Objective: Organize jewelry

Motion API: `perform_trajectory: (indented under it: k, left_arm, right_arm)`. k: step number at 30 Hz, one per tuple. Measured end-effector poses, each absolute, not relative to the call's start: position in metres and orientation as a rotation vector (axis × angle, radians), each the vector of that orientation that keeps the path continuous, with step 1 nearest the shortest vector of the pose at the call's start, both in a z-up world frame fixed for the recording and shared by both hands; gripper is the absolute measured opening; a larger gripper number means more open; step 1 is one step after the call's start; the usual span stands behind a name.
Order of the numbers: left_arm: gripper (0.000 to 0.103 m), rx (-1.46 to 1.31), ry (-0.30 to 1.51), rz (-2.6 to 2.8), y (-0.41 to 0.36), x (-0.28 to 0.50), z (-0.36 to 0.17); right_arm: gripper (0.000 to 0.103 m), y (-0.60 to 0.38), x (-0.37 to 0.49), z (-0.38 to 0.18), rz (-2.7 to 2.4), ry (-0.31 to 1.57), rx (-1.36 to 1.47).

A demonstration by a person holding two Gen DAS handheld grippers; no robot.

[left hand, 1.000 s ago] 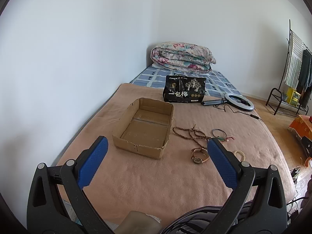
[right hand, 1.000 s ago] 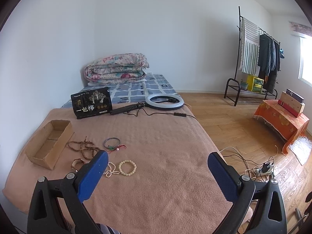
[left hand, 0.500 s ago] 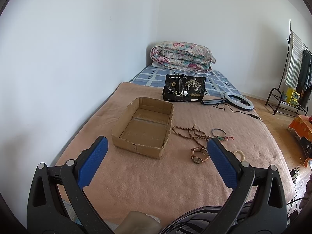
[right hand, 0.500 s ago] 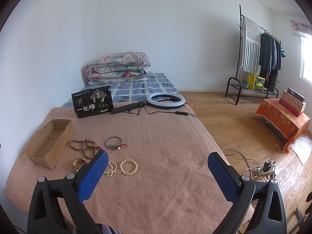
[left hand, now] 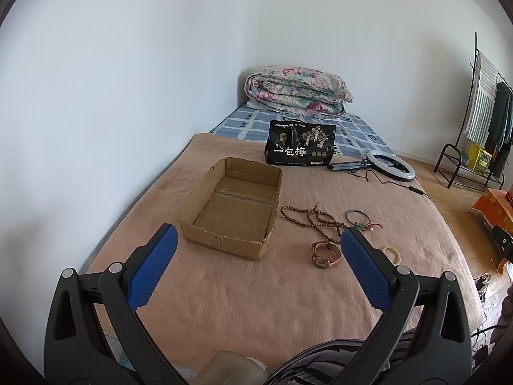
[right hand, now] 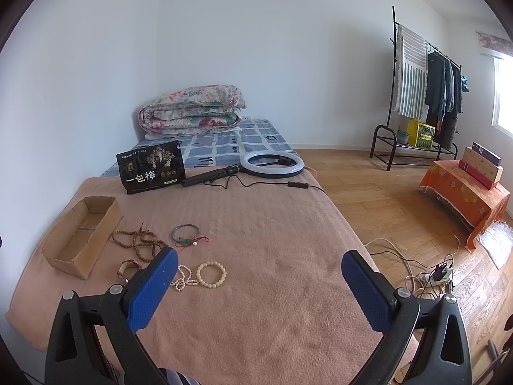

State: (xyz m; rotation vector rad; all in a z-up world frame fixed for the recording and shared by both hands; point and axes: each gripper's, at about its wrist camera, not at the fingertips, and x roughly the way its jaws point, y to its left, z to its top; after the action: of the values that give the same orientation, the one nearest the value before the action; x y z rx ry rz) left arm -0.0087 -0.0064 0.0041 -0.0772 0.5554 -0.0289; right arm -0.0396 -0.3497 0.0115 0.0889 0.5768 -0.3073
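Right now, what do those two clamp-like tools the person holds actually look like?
Both look alike. The left gripper and right gripper each have two matte black plastic fingers with open triangular cut-outs and round silver pivot screws. Each fingertip carries a textured blue rubber pad. No cables or markings show.

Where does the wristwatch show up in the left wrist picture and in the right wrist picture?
Left wrist: the wristwatch lies right of centre, just right of the cardboard box.
Right wrist: the wristwatch lies lower left, partly behind the gripper's left finger.
Shared landmark: the brown bead necklace just beyond it.
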Motion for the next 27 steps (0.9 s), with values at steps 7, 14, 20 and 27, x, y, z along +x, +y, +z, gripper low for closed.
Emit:
perform_trajectory:
  k: [7, 14, 20, 27]
  left_arm:
    - [0.103, -0.077, 0.589, -0.051, -0.011, 0.002, -0.004]
    - [0.103, -0.05, 0.629, -0.094, -0.017, 0.023, -0.018]
    - [0.102, -0.043, 0.666, -0.144, -0.021, 0.044, -0.033]
    - [0.097, -0.005, 0.689, -0.183, -0.031, 0.073, -0.042]
  right_arm:
    - [0.103, -0.351, -0.034, 0.007, -0.297, 0.587, 0.084]
    - [0.103, -0.354, -0.022, 0.0, -0.241, 0.593, 0.069]
    - [0.103, -0.361, -0.006, -0.01, -0.203, 0.633, 0.075]
    - [0.103, -0.372, 0.014, -0.015, -0.171, 0.644, 0.046]
